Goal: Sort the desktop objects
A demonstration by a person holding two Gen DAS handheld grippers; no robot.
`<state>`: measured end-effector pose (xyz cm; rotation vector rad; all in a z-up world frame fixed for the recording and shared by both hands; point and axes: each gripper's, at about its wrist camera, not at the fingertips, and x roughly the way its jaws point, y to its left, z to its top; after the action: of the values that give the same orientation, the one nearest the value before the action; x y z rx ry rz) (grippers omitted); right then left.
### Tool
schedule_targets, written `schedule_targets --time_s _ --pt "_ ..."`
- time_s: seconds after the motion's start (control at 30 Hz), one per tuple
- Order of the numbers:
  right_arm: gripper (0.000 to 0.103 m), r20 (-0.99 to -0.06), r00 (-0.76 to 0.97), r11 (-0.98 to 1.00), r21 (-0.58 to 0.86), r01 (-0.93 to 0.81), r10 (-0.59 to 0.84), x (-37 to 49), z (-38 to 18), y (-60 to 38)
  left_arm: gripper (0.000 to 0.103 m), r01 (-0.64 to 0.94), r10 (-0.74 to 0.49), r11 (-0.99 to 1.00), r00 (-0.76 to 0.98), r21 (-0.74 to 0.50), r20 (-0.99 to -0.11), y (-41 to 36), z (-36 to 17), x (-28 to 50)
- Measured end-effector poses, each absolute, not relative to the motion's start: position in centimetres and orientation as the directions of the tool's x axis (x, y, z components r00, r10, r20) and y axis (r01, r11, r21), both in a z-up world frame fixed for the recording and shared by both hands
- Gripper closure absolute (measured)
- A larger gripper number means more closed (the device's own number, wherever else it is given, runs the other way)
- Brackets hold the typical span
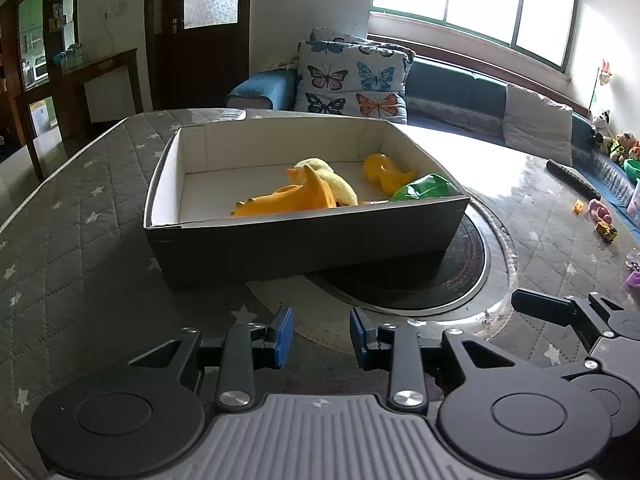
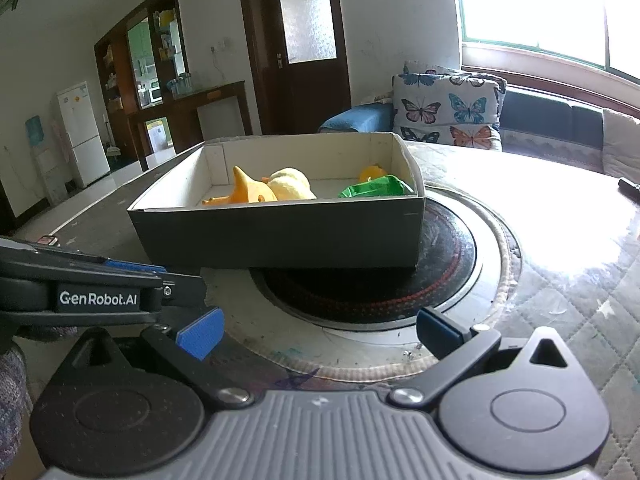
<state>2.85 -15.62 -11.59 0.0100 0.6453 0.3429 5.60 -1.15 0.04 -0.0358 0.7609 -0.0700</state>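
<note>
Both grippers, left [image 1: 321, 336] and right [image 2: 318, 334], empty, jaws spread; box [image 1: 304, 240] part-filled. Next: fetch stray toys [image 1: 599, 213] from table [image 1: 80, 216].

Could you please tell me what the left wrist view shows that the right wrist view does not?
Only the left wrist view shows the small toys loose on the table's right side. Only the right wrist view shows the white fridge. Both show the box holding the orange toy, yellow plush and green item, with both tongs open.
</note>
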Motion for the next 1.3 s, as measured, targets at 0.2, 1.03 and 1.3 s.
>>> schedule_targets --time_s 0.2,1.03,1.3 --pt "0.0 -0.6 0.738 0.945 0.108 -0.308 0.309 3.3 -11.6 -15.5 0.069 0.037 -0.051 0.999 0.733 -0.035 -0.679 -0.6 -0.1 6.0" --pt "0.0 -0.652 0.709 0.952 0.065 -0.3 0.268 6.8 -12.7 -14.4 0.069 0.002 0.002 1.0 0.731 0.004 -0.682 0.1 -0.9 8.1" --pt "0.0 -0.655 0.705 0.951 0.073 -0.299 0.272 7.4 -12.8 -14.3 0.069 -0.012 0.031 0.999 0.739 0.033 -0.673 0.1 -0.8 8.4"
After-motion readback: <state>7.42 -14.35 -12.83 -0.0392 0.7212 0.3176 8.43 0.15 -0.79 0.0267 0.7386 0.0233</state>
